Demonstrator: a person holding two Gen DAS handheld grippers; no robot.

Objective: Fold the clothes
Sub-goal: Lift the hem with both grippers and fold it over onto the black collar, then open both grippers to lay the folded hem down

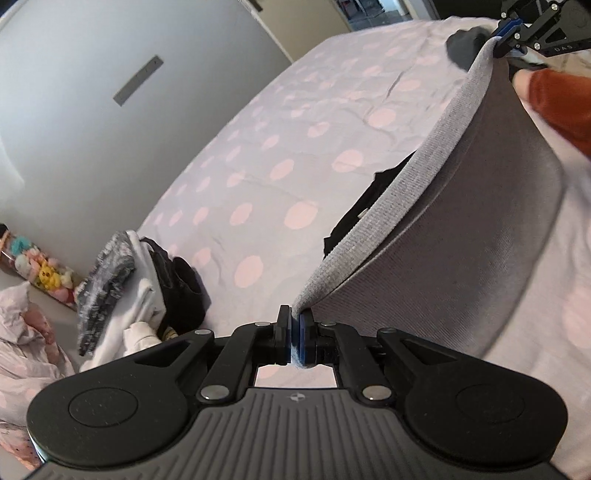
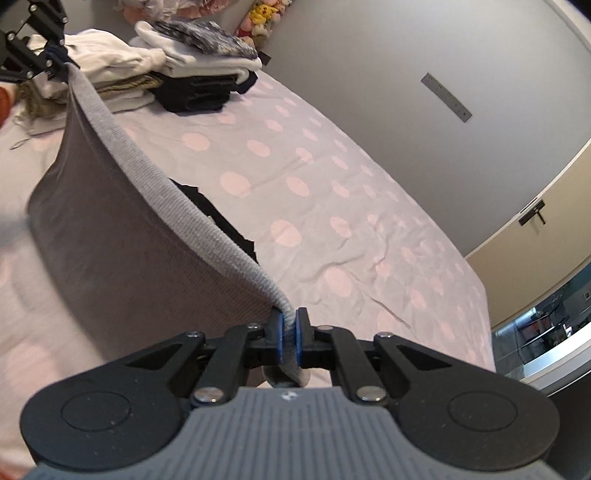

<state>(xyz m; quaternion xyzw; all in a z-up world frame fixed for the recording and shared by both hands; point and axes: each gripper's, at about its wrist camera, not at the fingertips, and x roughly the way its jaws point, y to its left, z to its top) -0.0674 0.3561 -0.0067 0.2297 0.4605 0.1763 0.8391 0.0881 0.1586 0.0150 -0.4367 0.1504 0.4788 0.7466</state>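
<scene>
A grey garment (image 1: 461, 236) with a ribbed hem hangs stretched between both grippers above the bed. My left gripper (image 1: 295, 332) is shut on one corner of the hem. My right gripper (image 2: 290, 332) is shut on the other corner, and it also shows at the top right of the left wrist view as the right gripper (image 1: 508, 31). The left gripper (image 2: 55, 62) appears at the top left of the right wrist view. The grey garment (image 2: 122, 236) sags in a curve between them. A black garment (image 2: 221, 218) lies on the bed behind it, partly hidden.
The bed has a lilac sheet (image 1: 258, 155) with pink dots. A stack of folded clothes (image 2: 192, 66) sits near one corner, also seen as the stack (image 1: 122, 288). Plush toys (image 1: 44, 273) line the floor by a grey wall. An orange sleeve (image 1: 561, 110) is at right.
</scene>
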